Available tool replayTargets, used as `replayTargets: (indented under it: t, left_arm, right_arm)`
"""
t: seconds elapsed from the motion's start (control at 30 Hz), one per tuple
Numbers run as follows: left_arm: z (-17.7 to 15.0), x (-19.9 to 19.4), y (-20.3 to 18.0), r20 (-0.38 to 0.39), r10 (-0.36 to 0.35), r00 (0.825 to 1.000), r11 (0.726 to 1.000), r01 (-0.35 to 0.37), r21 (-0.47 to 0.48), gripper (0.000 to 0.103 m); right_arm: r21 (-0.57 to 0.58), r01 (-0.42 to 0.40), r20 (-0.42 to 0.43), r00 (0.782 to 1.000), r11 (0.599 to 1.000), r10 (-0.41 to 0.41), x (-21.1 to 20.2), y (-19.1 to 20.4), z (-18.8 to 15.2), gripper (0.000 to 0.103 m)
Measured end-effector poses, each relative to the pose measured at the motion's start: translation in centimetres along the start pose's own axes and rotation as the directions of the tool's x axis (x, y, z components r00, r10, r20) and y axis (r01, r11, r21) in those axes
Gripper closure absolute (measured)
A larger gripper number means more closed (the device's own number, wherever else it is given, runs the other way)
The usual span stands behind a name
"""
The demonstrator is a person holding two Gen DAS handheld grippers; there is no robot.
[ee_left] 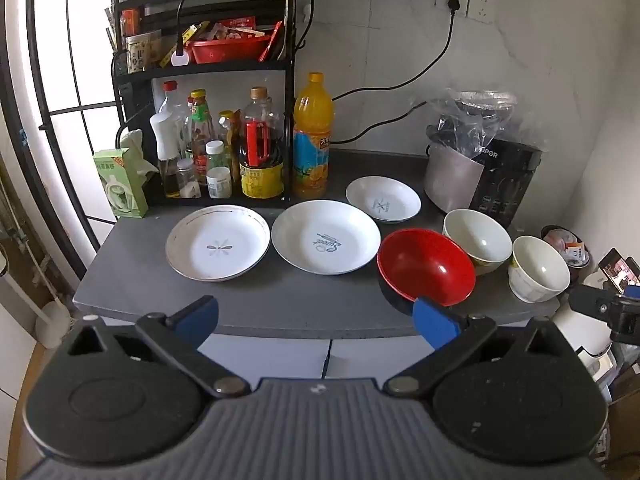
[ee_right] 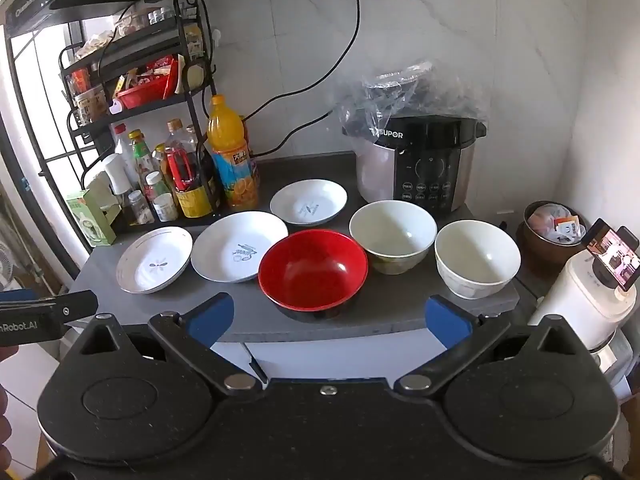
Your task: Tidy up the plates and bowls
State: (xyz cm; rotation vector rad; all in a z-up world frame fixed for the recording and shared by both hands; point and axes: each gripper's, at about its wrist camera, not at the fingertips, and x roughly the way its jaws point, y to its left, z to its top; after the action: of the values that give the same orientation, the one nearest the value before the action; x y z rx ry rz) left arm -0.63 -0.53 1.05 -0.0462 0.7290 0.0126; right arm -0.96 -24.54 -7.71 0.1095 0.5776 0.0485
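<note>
Nothing stacked yet. Three plates [ee_left: 326,236] lie separately left of the red bowl [ee_right: 313,269], two white bowls [ee_right: 393,236] to its right. Left gripper [ee_left: 316,316] and right gripper [ee_right: 328,318] both spread wide, empty, short of the counter [ee_left: 280,300].

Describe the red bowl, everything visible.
The red bowl is round and deep, glossy red inside with a black outer wall, plastic-looking, empty and upright. It sits near the grey countertop's front edge, between the large white plate and a cream bowl. Whether it touches either one is unclear. No gripper touches it.
</note>
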Motion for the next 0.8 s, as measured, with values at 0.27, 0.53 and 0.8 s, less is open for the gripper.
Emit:
replayTargets:
  t: [0.27,0.53,0.8]
  left_arm:
    - [0.09,0.40,0.21,0.002,0.011,1.000,1.000,-0.011,-0.021,0.000]
    - [0.07,0.60,0.07,-0.001,-0.006,1.000,1.000,0.006,-0.008,0.000]
    - [0.32,0.98,0.53,-0.002,0.010,1.000,1.000,-0.010,-0.028,0.000]
  right_arm:
    - [-0.012,-0.011,0.003,1.000,1.000,0.011,-0.18,0.35,0.31,0.000]
    - [-0.026,-0.007,-0.005,1.000,1.000,0.007,-0.11,0.73,0.68,0.000]
    - [-0.020,-0.010,-0.034,0.999,1.000,0.009,0.16,0.65,0.45,0.000]
